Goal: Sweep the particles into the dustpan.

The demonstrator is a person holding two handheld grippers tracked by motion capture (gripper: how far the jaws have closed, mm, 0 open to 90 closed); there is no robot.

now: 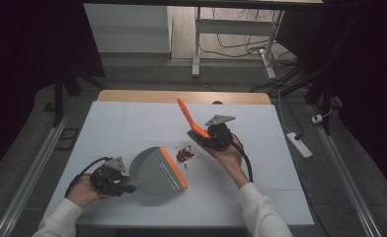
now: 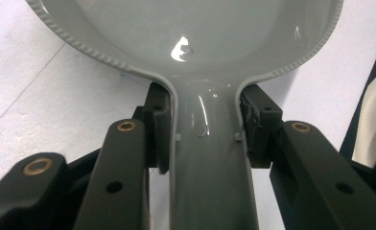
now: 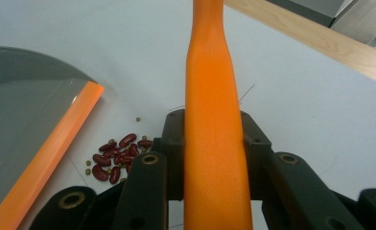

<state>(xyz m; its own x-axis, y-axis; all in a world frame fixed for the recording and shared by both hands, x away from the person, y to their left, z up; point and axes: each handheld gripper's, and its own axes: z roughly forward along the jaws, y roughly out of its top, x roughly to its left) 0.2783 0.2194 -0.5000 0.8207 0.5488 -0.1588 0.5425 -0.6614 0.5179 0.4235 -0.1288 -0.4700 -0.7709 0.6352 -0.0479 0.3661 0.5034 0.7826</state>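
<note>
grey dustpan (image 1: 157, 170), orange brush (image 1: 189, 118), no legible writing

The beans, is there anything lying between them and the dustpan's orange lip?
Nothing visible does. The beans lie on bare table just off the dustpan lip, with open surface between; the brush is on their other side.

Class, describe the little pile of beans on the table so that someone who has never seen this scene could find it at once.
Start at the white table and find the grey dustpan with its orange lip, held by the left gripper. Just beyond that lip, towards the right gripper with its orange brush, lies a small heap of dark red kidney beans. It is the one loose, scattered thing there.
</note>
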